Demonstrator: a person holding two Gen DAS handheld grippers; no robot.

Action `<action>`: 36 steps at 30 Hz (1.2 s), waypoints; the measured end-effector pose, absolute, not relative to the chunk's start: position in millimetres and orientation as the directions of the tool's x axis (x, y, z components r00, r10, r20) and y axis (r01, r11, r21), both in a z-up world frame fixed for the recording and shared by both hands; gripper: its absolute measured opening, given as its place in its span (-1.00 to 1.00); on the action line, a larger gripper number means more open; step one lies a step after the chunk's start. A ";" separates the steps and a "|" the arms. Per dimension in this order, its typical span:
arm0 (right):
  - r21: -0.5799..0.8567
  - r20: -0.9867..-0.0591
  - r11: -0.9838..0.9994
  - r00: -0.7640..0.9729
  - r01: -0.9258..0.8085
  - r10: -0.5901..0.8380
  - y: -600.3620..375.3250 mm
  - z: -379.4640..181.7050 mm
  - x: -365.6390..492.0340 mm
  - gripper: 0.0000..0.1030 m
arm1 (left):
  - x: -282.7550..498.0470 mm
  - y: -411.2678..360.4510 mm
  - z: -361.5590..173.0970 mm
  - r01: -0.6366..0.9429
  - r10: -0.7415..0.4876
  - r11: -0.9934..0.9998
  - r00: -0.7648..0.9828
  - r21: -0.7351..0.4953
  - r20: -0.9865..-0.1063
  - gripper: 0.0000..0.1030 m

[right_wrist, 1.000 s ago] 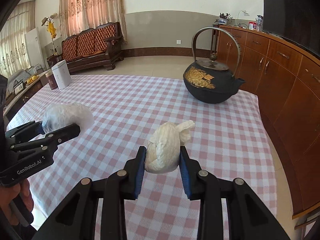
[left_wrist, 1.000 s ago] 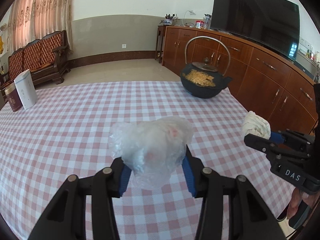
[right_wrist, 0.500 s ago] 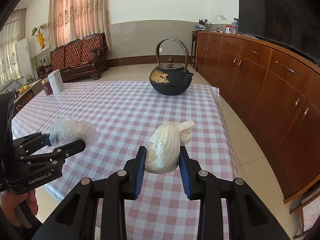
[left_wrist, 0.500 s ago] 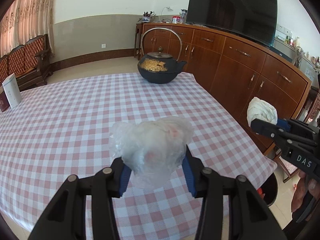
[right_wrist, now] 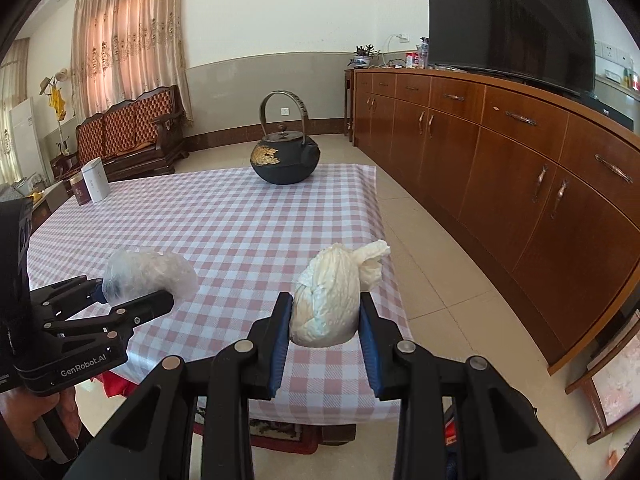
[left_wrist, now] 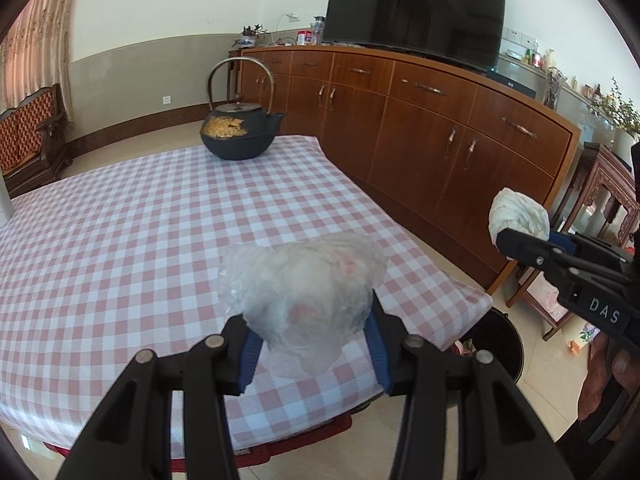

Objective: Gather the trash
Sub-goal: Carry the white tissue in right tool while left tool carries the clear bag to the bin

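Step in hand looks like carry-to-bin. Left gripper [left_wrist: 310, 338] is clamped on a clear plastic wad [left_wrist: 304, 292], right gripper [right_wrist: 324, 334] on a white knotted bag [right_wrist: 328, 296]; both loads sit up off the checked tablecloth [right_wrist: 224, 220], near the table's corner. Dark bin [left_wrist: 500, 344] shows on the floor just past that corner, partly hidden. Advice: hold both grips, centre each load over the bin mouth, let go one at a time, low, and stay clear of the teapot [left_wrist: 240, 136]
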State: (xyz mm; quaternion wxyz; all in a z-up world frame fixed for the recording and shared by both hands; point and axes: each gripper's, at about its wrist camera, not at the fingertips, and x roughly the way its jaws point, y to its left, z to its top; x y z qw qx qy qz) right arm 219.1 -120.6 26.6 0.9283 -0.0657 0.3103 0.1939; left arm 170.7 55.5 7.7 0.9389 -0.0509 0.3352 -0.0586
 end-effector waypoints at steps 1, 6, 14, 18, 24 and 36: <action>-0.001 -0.601 0.921 0.736 -0.390 0.311 -127.1 26.0 216.5 -0.33 | 170.9 49.2 7.7 0.087 -0.152 0.987 0.766 -0.133 -0.624 -0.08; -0.008 -0.600 0.938 0.752 -0.347 0.273 -159.9 22.9 204.9 -0.33 | 169.1 19.4 8.9 0.147 -0.189 0.982 0.759 -0.120 -0.623 -0.08; -0.007 -0.606 0.960 0.765 -0.280 0.219 -207.8 13.2 192.4 -0.33 | 171.4 -21.6 6.8 0.224 -0.238 0.969 0.742 -0.104 -0.627 -0.08; -0.001 -0.610 0.970 0.769 -0.242 0.191 -233.5 7.2 188.4 -0.33 | 174.3 -45.8 2.3 0.268 -0.269 0.958 0.725 -0.101 -0.634 -0.08; 0.010 -0.627 0.985 0.766 -0.172 0.140 -273.8 -4.8 183.7 -0.33 | 180.0 -84.5 -7.7 0.342 -0.322 0.934 0.688 -0.102 -0.650 -0.08; 0.013 -0.673 1.000 0.739 -0.021 0.024 -355.1 -36.9 170.3 -0.33 | 191.9 -168.2 -29.9 0.484 -0.421 0.868 0.598 -0.111 -0.682 -0.08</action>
